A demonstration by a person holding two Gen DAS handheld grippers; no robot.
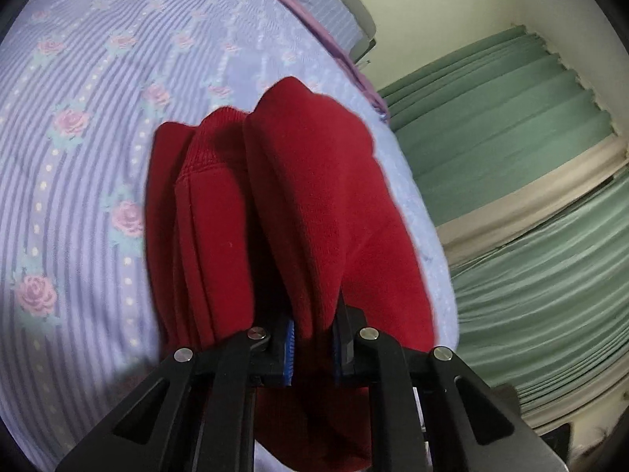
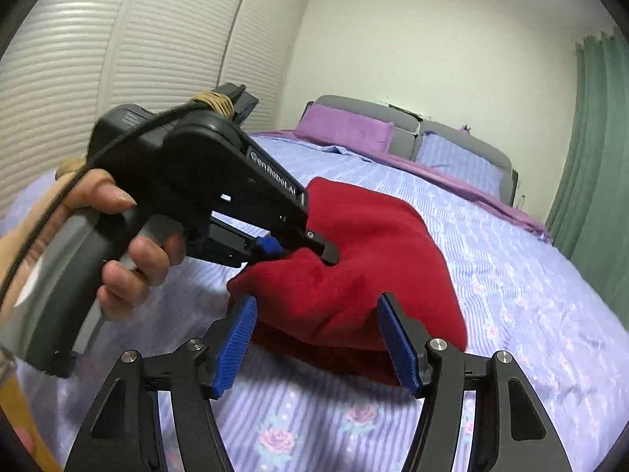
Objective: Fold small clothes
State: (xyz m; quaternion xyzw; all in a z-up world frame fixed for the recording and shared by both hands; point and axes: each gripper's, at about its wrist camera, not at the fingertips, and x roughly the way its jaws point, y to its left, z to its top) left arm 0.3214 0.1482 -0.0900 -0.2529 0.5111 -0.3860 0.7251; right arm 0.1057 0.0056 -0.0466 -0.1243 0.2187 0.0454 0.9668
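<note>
On the floral bedspread (image 2: pixel 511 275), left fingers (image 1: pixel 291 338) pinch the bunched red garment (image 2: pixel 365 259); right fingers (image 2: pixel 397 338) spread, empty.

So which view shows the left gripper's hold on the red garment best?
The right wrist view: the left gripper shows from the side, jaws shut on the red garment. The left wrist view shows only cloth bunched between them.

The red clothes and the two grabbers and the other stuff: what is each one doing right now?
Red garment: bunched up on the bed, one fold pinched.
Left gripper: shut on the red garment.
Right gripper: open, fingers either side of the garment's near edge, not pressing.
Bedspread: spread over the bed.
Green curtain: drawn, hanging in folds.
Closet doors: shut.
</note>
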